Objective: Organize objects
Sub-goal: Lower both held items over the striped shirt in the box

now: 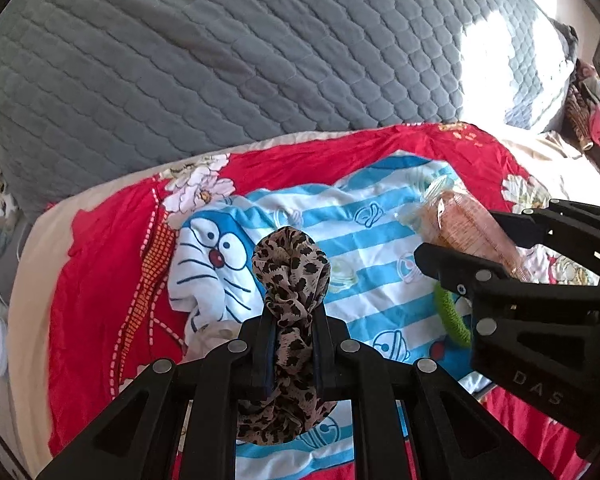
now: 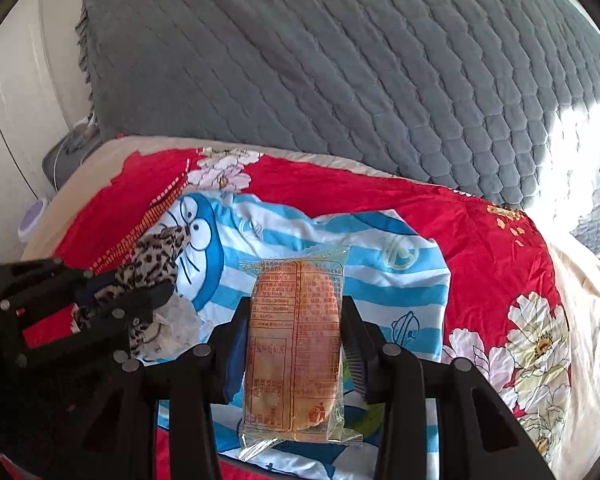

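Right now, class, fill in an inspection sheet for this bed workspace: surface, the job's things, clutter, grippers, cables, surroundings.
Surface: red floral quilt with a blue-striped cartoon cloth spread on it.
Job's things: leopard-print scrunchie and wrapped snack cake, both held above the cloth.
Clutter: green hair tie on the cloth, partly hidden; crumpled white wrapper beside it.
Grippers: left gripper shut on the scrunchie; right gripper shut on the snack cake.
Cables: thin dark cord along the wall.
Surroundings: grey quilted cover behind; sunlit patch at right.
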Motion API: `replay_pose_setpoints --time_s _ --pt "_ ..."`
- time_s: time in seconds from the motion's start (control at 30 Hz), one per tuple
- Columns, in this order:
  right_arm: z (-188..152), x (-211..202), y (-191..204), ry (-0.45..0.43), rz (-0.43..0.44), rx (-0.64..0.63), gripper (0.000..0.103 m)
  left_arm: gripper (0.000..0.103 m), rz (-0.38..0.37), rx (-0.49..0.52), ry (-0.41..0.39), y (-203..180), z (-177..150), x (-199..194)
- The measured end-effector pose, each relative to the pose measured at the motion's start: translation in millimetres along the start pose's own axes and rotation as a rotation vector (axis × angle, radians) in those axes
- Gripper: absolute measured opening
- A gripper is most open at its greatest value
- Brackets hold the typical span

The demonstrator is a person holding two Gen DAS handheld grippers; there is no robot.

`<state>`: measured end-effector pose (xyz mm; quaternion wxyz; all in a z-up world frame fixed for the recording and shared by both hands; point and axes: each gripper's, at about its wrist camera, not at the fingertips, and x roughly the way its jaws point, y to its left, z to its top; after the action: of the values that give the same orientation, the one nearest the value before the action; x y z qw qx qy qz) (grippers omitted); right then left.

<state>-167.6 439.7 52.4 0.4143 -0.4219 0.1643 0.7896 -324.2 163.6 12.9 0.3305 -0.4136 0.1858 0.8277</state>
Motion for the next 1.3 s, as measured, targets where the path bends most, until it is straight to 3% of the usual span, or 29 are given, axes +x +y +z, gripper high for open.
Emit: replay_pose_setpoints --time_s 0.53,0.87,1.3 --pt "-1.6 38.2 -8.3 0.04 -0.008 0.026 0.042 0.014 0.005 0.03 0.043 -2.0 -7.9 35.8" --pt "-4.0 59.5 -22.6 0.08 -0.009 0.076 0.042 0.014 -0.026 -0.002 0.066 -1.9 -13.6 50.6" --pt "-8.5 74.4 -17.5 0.117 -0.004 0.075 0.042 0.014 -0.011 -0.015 0.086 -9.1 -17.6 69.3"
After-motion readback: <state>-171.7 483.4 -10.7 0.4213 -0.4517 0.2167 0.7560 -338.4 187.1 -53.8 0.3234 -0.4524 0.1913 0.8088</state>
